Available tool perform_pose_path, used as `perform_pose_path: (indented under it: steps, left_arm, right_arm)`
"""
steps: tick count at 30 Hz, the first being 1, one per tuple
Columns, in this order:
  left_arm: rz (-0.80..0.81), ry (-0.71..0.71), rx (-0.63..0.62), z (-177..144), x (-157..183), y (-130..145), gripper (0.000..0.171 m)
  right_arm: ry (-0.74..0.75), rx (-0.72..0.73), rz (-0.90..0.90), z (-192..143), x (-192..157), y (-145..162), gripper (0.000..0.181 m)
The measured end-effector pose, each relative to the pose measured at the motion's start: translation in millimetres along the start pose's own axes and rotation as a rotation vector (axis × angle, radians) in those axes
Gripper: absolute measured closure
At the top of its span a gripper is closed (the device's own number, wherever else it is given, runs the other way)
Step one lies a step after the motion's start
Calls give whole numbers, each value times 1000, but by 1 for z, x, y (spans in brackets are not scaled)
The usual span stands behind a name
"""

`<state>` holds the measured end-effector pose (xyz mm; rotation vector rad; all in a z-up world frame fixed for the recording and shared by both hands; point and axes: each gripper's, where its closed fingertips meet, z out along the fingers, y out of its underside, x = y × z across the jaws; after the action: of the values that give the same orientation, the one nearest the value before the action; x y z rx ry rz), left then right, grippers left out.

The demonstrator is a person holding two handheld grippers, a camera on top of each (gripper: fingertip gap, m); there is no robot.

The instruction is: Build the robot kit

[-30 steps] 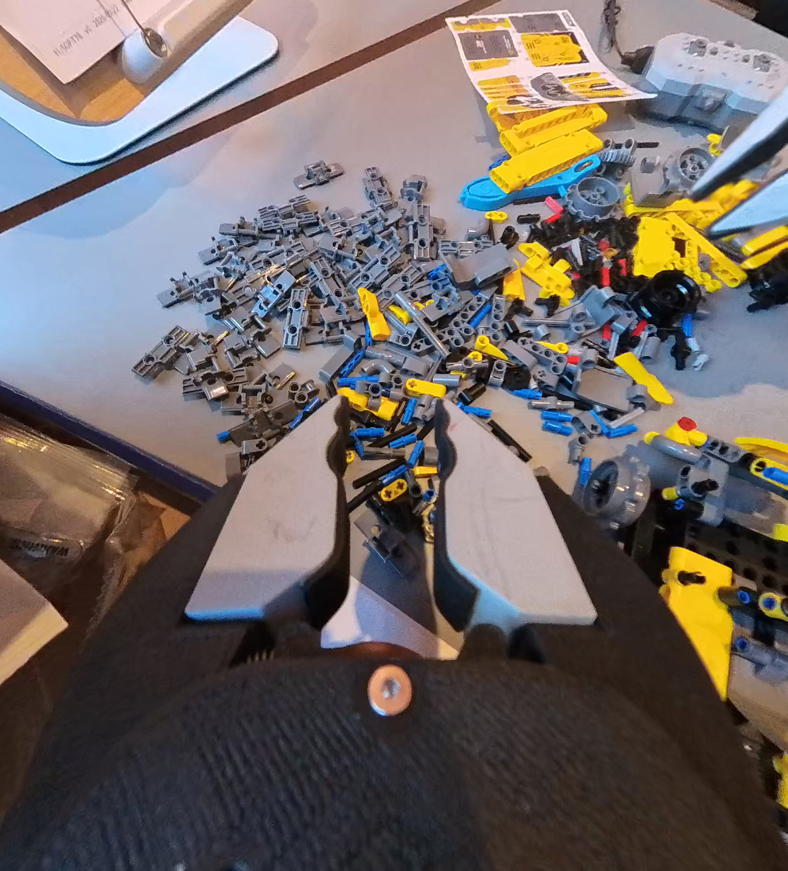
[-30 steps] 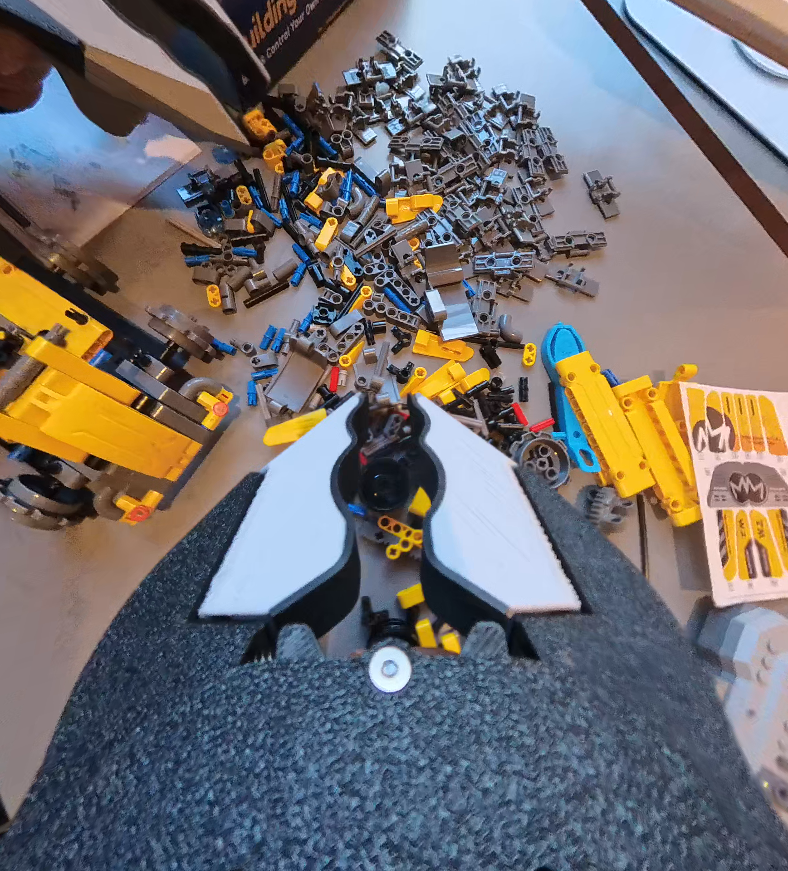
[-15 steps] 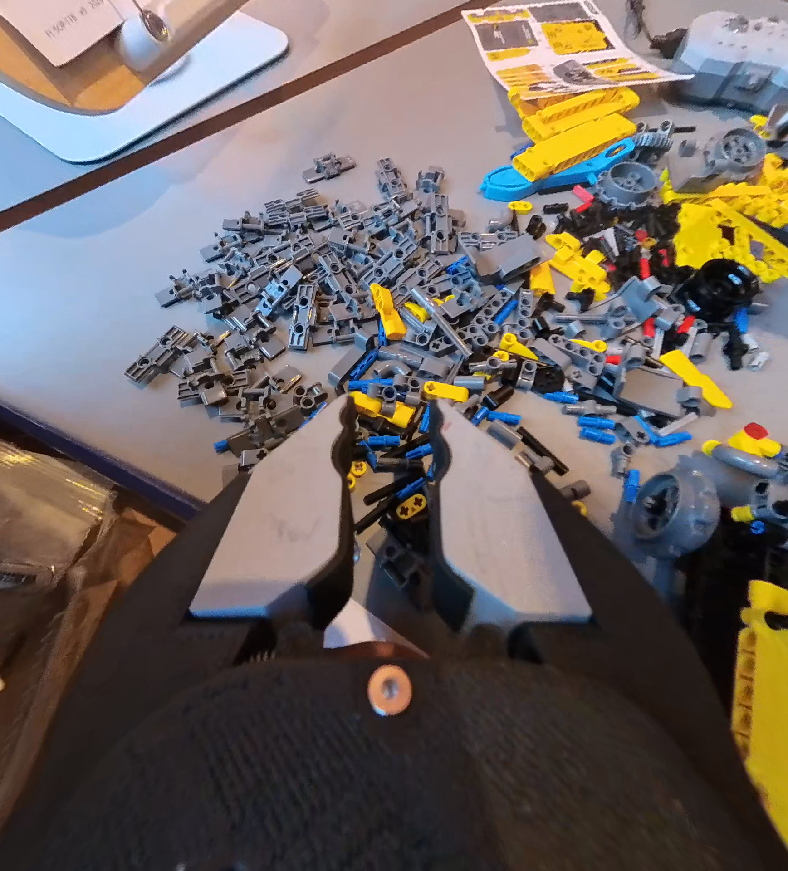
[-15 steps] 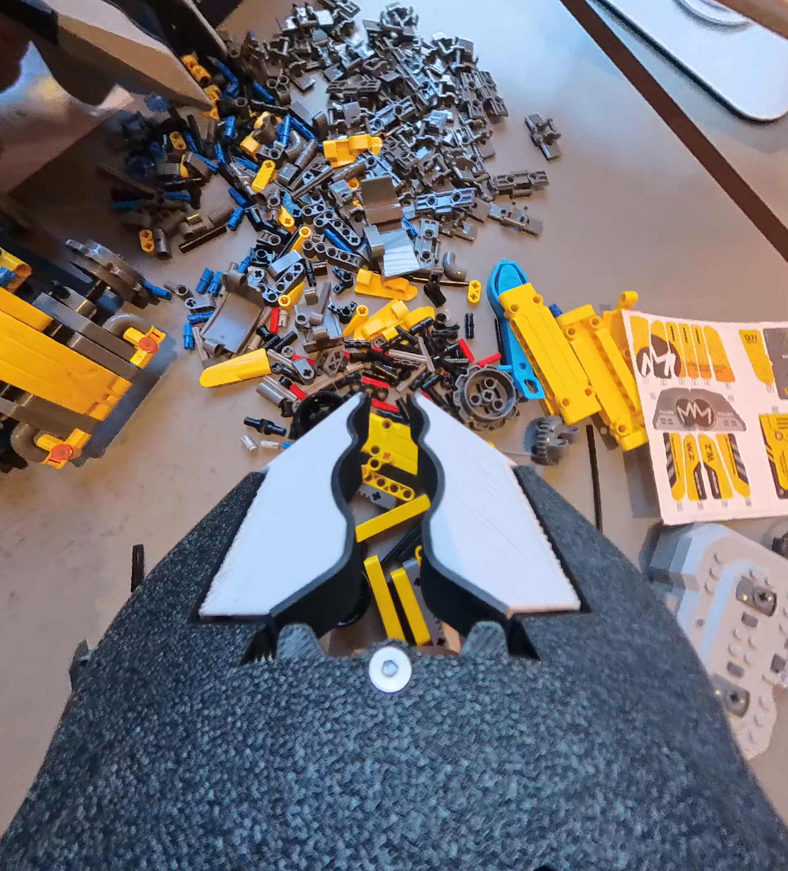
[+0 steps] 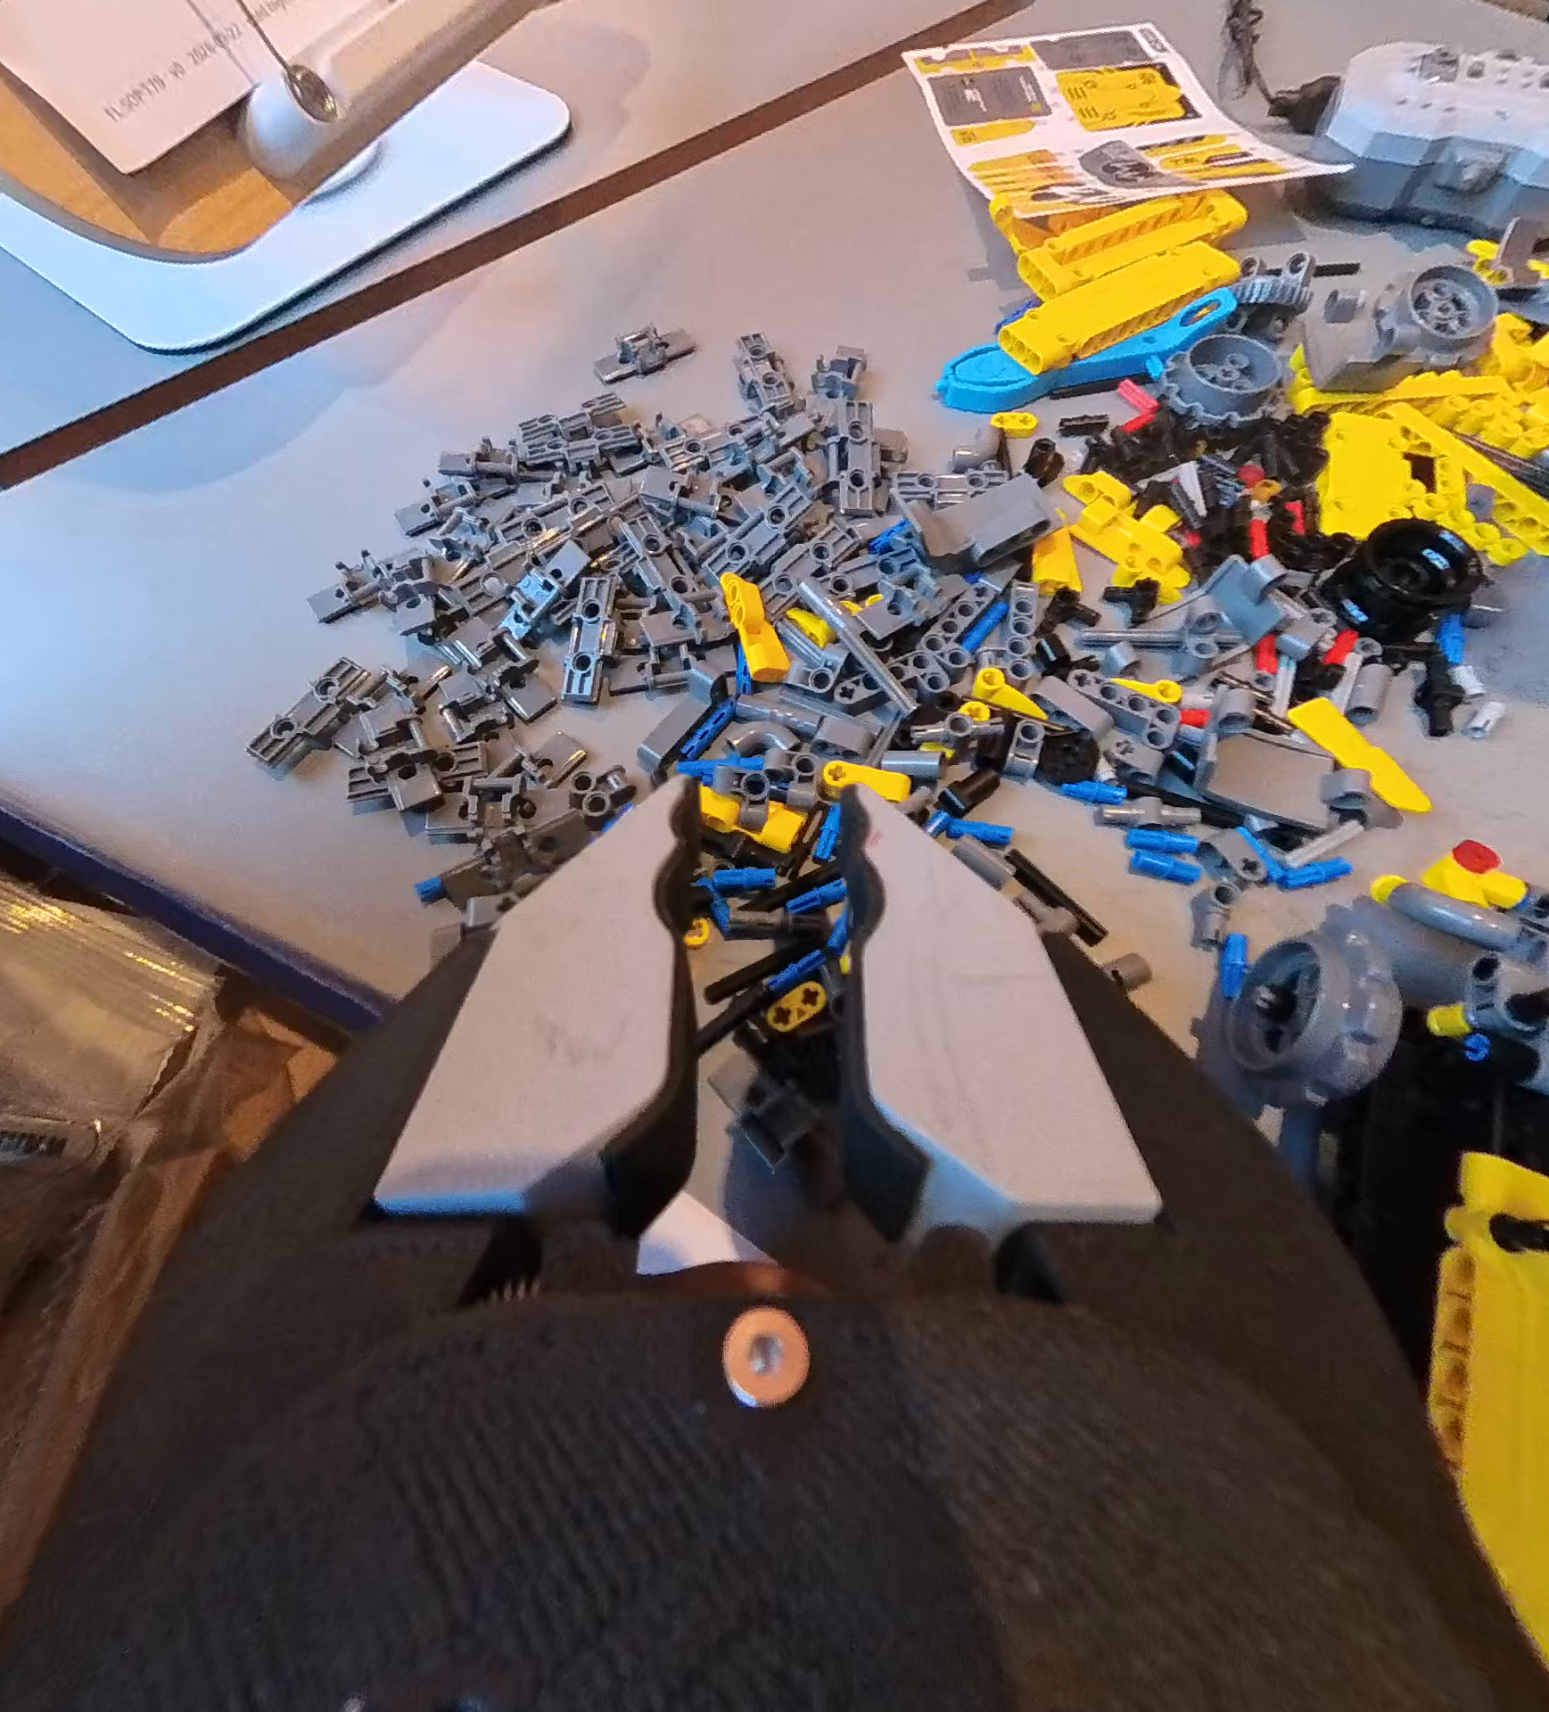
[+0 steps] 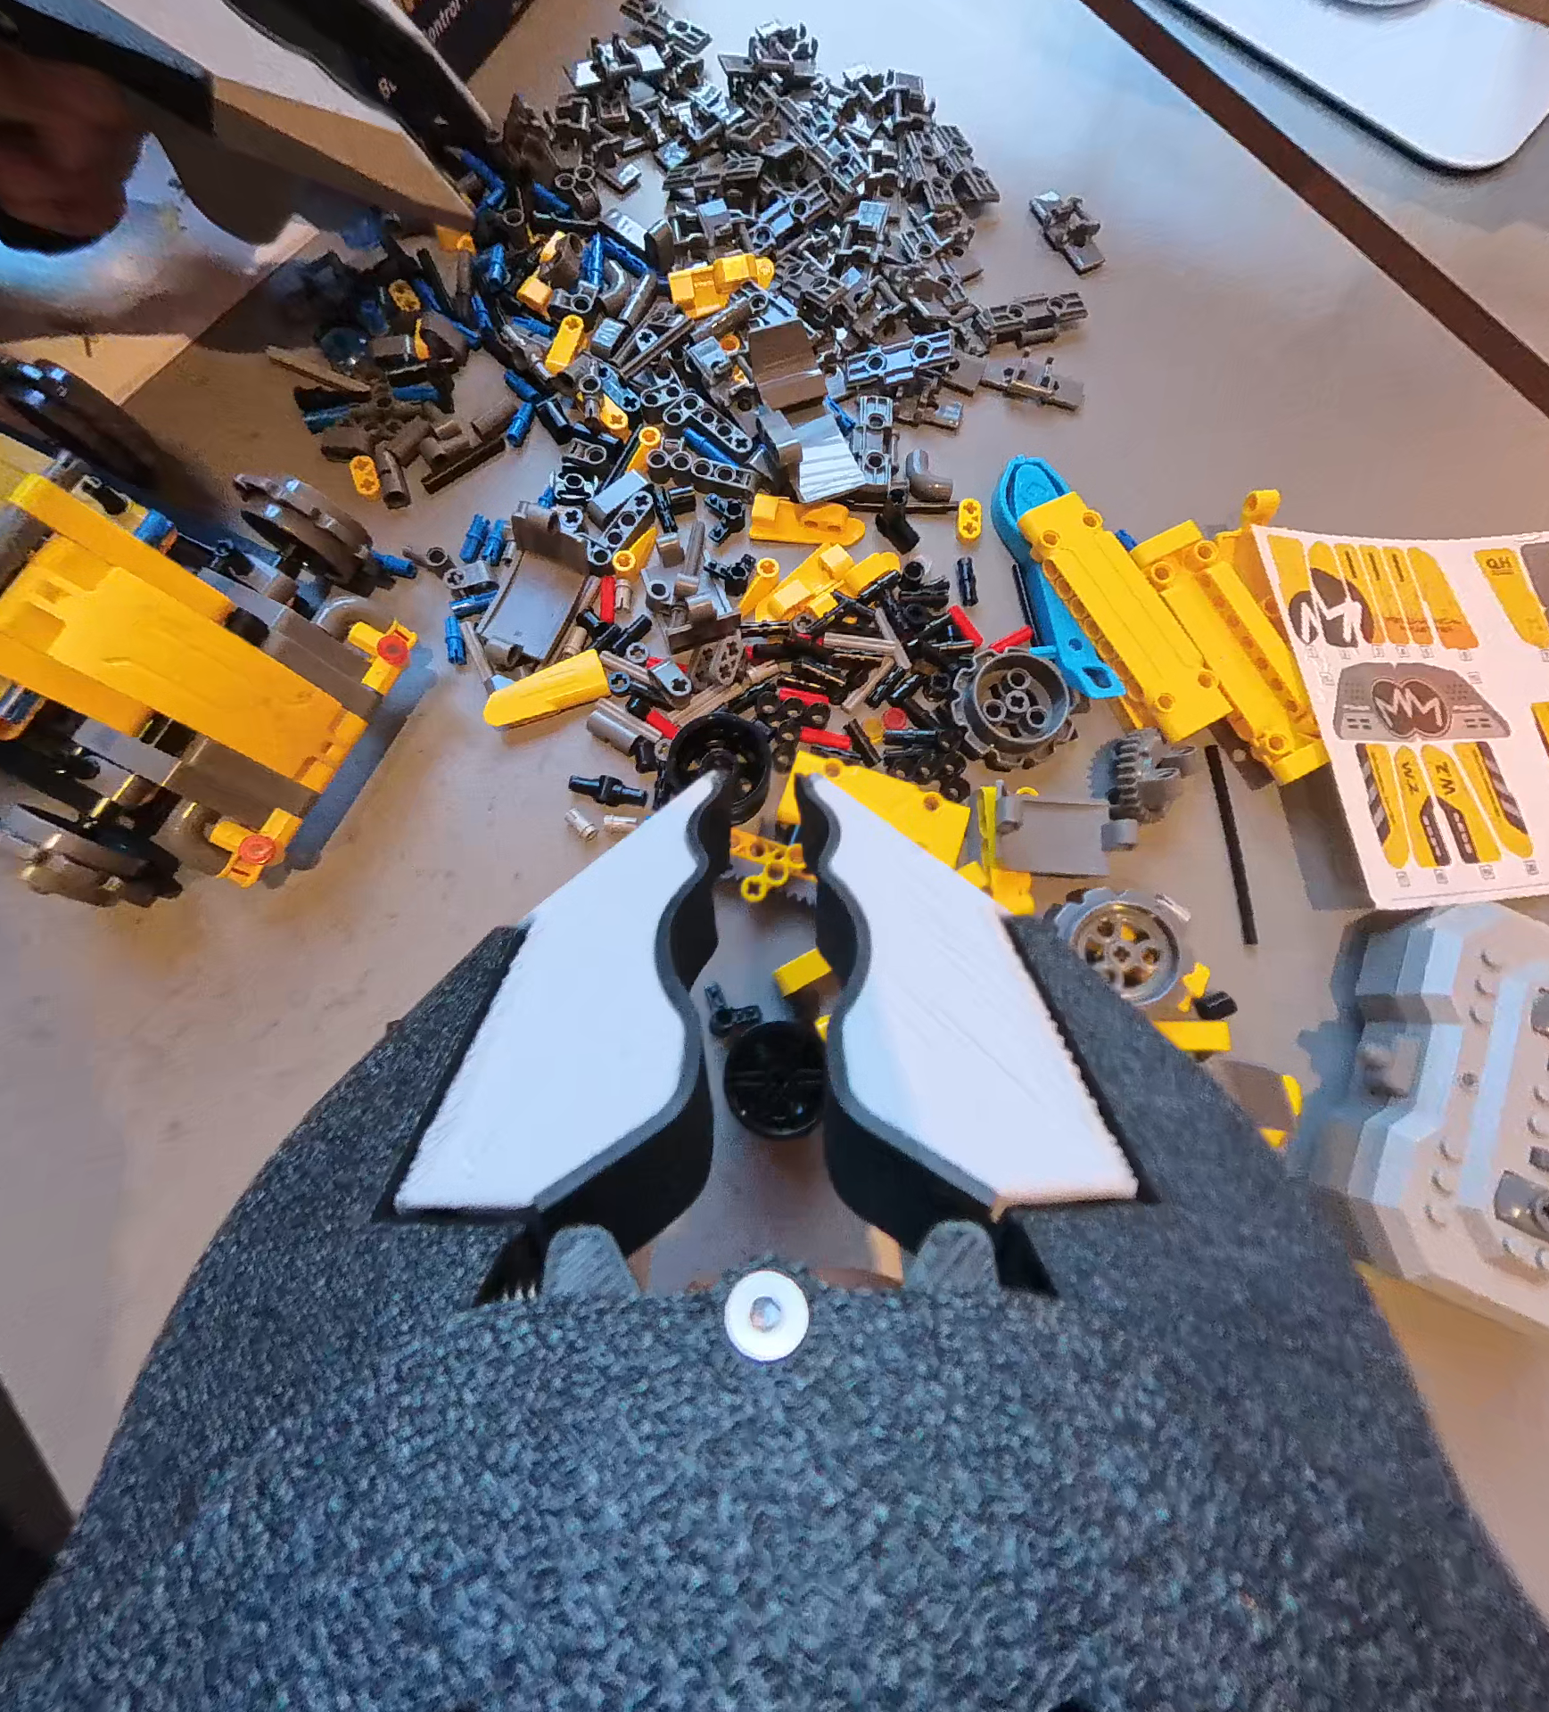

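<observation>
Now | left claw point(image 5: 761, 806) hanging spread, empty, over blue pins point(image 5: 775, 903) | right claw point(image 6: 756, 787) hanging spread, empty, tips beside black wheel point(image 6: 717, 761)

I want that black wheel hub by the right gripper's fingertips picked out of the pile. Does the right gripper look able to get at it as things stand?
Probably yes. The right gripper is open and empty, and the black wheel hub sits just past its left fingertip at the pile's near edge, nothing on top. Small black pins lie close beside it.
</observation>
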<state>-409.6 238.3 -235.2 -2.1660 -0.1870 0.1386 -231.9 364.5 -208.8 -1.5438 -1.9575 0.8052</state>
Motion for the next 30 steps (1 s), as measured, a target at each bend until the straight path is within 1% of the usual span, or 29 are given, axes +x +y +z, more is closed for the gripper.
perform_pose_path:
  steps: [5, 7, 10, 13, 15, 18, 21, 24, 27, 30]
  left_arm:
    - [5, -16, 1, 0, -2, 0, 145]
    - [-3, -24, -17, 1, -7, 3, 146]
    - [-21, 2, -47, -1, -8, 9, 150]
    - [-42, 42, -90, 0, -6, 15, 151]
    - [-40, 62, -124, 2, -2, 21, 148]
    - [-15, 49, -143, 4, -1, 25, 146]
    - [-19, 54, -146, 4, -2, 25, 145]
    - [-33, 69, -149, 4, -3, 26, 145]
    - [-12, 88, -136, 2, 1, 23, 146]
    - [-5, 156, -120, 1, 12, 18, 148]
  right_arm:
    - [-8, -25, -10, 4, -4, 4, 167]
    - [-8, -50, -34, 11, -4, 3, 167]
    - [7, -93, -75, 25, 1, -2, 167]
    - [37, -120, -87, 39, 15, -12, 166]
    - [24, -132, -104, 51, 20, -23, 164]
    - [-33, -142, -156, 70, 16, -40, 163]
    - [-98, -170, -203, 82, 5, -47, 162]
    - [-75, -174, -223, 84, 10, -46, 163]
    - [-109, -140, -184, 82, 12, -42, 163]
    - [-111, -108, -195, 81, 17, -38, 163]
